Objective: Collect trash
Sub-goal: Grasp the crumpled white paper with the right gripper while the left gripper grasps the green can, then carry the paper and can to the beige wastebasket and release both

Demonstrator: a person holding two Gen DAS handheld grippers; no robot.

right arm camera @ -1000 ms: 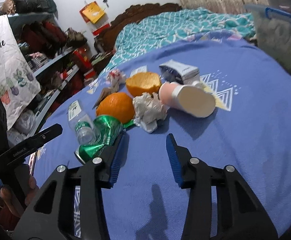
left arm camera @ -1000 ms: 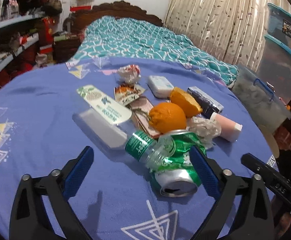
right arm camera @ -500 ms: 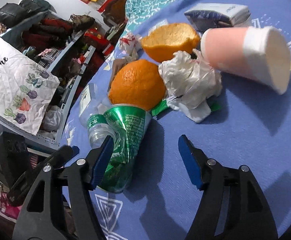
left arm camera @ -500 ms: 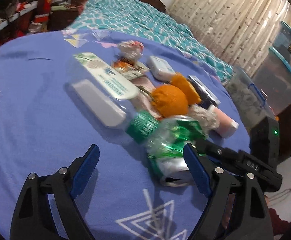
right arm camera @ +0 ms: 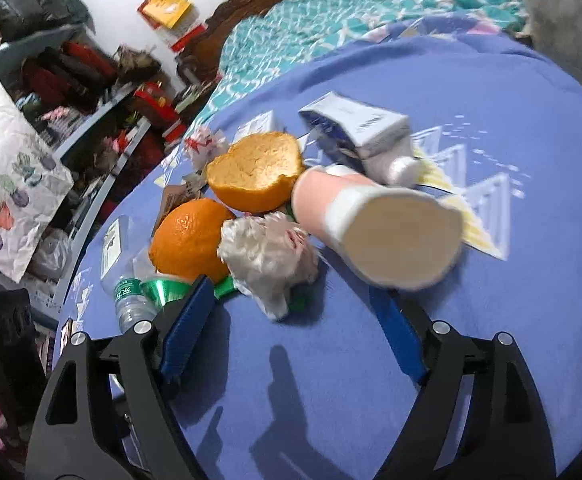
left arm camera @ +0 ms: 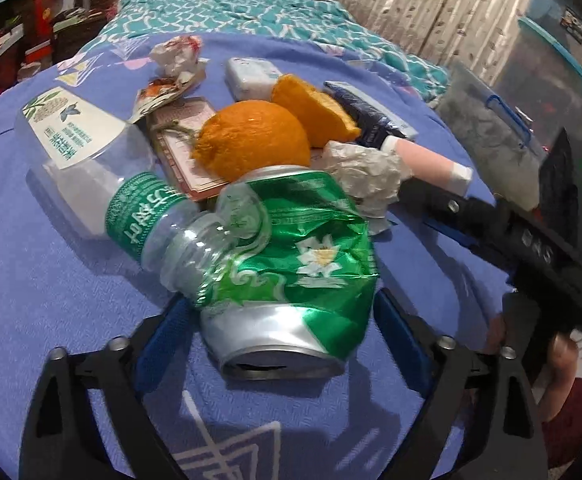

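Crushed green can (left arm camera: 291, 264) lies on the blue cloth (left arm camera: 31, 272) between the left gripper's (left arm camera: 281, 332) spread jaws, pads apparently clear. Right gripper (right arm camera: 291, 324), just widening, stands empty before the crumpled wrapper (right arm camera: 269, 256). Can lettering unreadable.

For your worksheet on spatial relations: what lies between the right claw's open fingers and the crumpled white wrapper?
Only bare blue tablecloth, in the right wrist view, separates the right claw from the crumpled white wrapper.

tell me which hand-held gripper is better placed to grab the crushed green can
Left. The left hand-held gripper already has its open jaws on either side of the can. The right hand-held gripper, jaws just opened wider, faces the crumpled tissue and cup instead.
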